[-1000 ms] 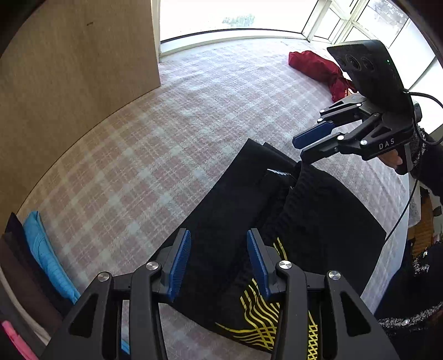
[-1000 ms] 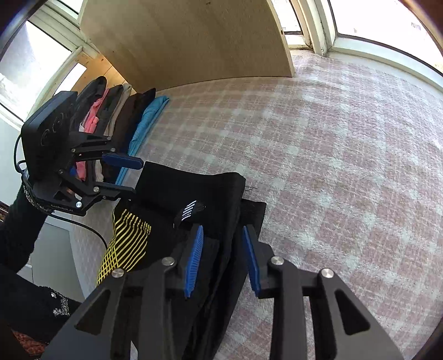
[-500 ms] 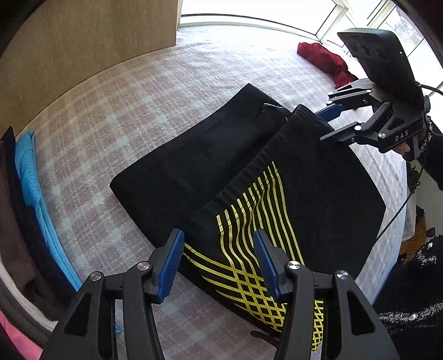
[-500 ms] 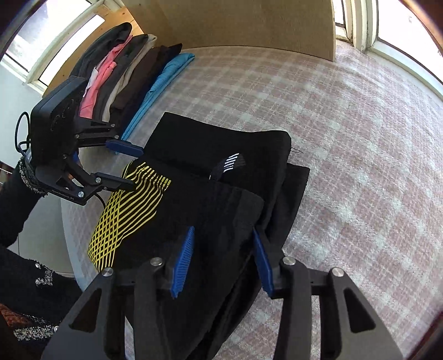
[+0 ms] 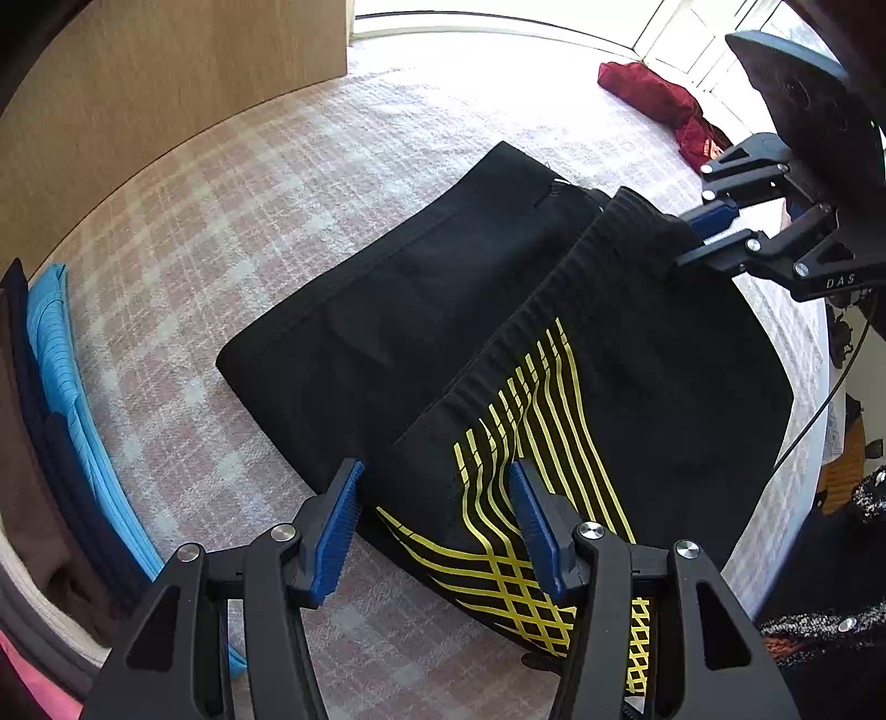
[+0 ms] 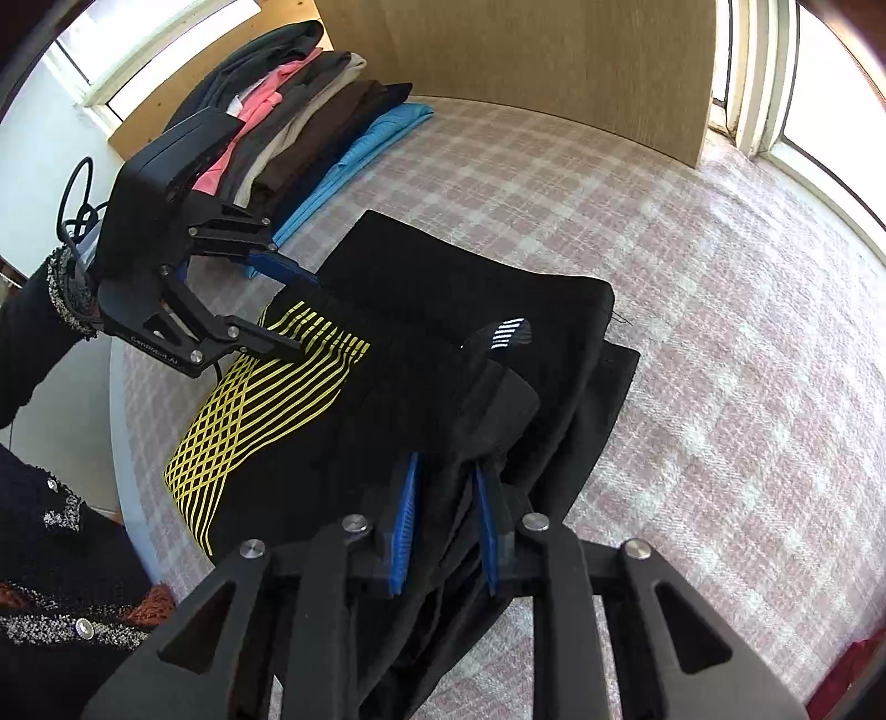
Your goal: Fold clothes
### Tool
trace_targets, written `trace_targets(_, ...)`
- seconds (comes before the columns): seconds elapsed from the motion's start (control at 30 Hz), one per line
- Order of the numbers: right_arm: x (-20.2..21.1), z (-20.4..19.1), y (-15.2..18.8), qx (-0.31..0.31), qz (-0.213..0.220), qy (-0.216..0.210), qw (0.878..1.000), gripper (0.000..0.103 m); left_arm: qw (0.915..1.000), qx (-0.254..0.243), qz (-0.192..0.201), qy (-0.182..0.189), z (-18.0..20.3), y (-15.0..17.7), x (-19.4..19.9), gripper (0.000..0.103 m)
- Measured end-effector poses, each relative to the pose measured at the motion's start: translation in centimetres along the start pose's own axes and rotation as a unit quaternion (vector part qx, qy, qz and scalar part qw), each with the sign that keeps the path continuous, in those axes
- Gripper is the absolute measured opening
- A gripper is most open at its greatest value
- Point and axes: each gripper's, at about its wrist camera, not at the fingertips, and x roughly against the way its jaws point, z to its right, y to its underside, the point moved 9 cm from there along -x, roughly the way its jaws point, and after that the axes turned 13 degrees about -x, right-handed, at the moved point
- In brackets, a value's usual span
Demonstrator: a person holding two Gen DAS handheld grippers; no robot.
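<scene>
A pink-and-white checked cloth [image 5: 232, 232] covered the surface, with a wooden panel [image 6: 526, 61] standing at its far edge. Bright windows [image 5: 692, 33] ran beyond (glare hid whatever lay outside), and a black cable [image 5: 819, 410] hung nearby.

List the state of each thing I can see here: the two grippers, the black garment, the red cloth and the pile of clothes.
left gripper: open, jaws just opening, above the yellow-striped end, pads not pressing.
right gripper: black fabric between its jaws, which just widened slightly; grip uncertain.
black garment: partly folded over itself, lying on the checked cover.
red cloth: crumpled, unfolded, near the window.
pile of clothes: folded, stacked by the wooden board.
</scene>
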Motion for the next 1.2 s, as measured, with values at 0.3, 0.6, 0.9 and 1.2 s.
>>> trace_targets(0.3, -1.7, -1.5, 0.2, 0.027, -0.005, -0.016, 0.999, 0.01, 0.9986, -0.036, 0.004, -0.038, 1.1, -0.3, 0.4, 0.033)
trace_targets(0.6, 1.8, -0.2, -3.7, 0.012, 0.071, 0.013, 0.997, 0.008, 0.9949, -0.032, 0.051, -0.081, -1.2, -3.7, 4.5, 0.024)
trace_targets(0.9, 2.9, 4.7, -4.7, -0.11, 0.052, -0.026, 0.992, 0.028, 0.9949, 0.033, 0.039, -0.087, -5.3, -1.8, 4.5, 0.039)
trace_targets(1.2, 7.8, 1.0, 5.0, -0.081, 0.053, -0.038, 0.995, 0.035, 0.9826, 0.069, 0.091, -0.147, -5.9, 2.4, 12.8, 0.049)
